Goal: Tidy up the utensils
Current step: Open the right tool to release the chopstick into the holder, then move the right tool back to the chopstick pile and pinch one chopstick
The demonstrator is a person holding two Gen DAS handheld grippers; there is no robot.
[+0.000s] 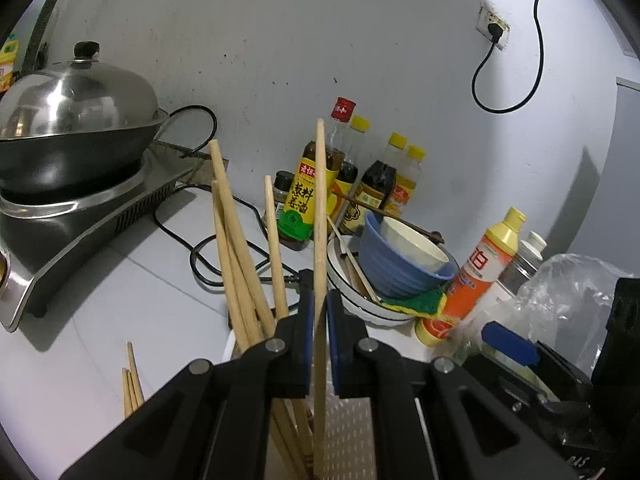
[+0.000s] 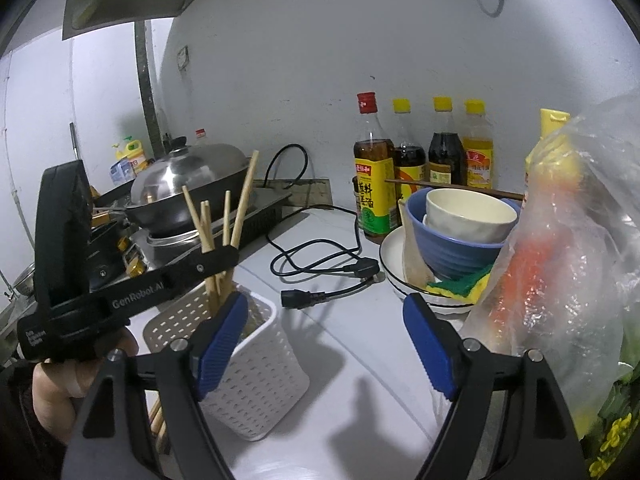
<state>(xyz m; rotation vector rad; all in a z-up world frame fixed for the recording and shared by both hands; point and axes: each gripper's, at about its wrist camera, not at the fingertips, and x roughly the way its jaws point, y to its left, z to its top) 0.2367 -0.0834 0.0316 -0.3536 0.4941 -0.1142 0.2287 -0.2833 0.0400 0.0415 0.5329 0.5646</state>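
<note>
My left gripper point(image 1: 319, 300) is shut on one pale wooden chopstick point(image 1: 320, 200), which stands nearly upright over a white perforated utensil holder point(image 1: 348, 432). Several more chopsticks point(image 1: 240, 260) lean inside that holder. In the right wrist view the left gripper point(image 2: 230, 256) hovers over the holder point(image 2: 248, 380) with the held chopstick point(image 2: 246, 196) sticking up. My right gripper point(image 2: 326, 344) is open and empty, its blue pads point(image 2: 224, 340) just right of the holder. A few loose chopsticks point(image 1: 132, 384) lie on the counter at the left.
A lidded wok point(image 1: 72, 128) sits on a cooker at the left. Sauce bottles point(image 2: 420, 168) line the wall. A blue bowl point(image 2: 452, 252) with a white bowl inside rests on a plate point(image 2: 390, 256) beside a sponge. A black power cord point(image 2: 320, 264) crosses the counter; a plastic bag point(image 2: 560, 260) crowds the right.
</note>
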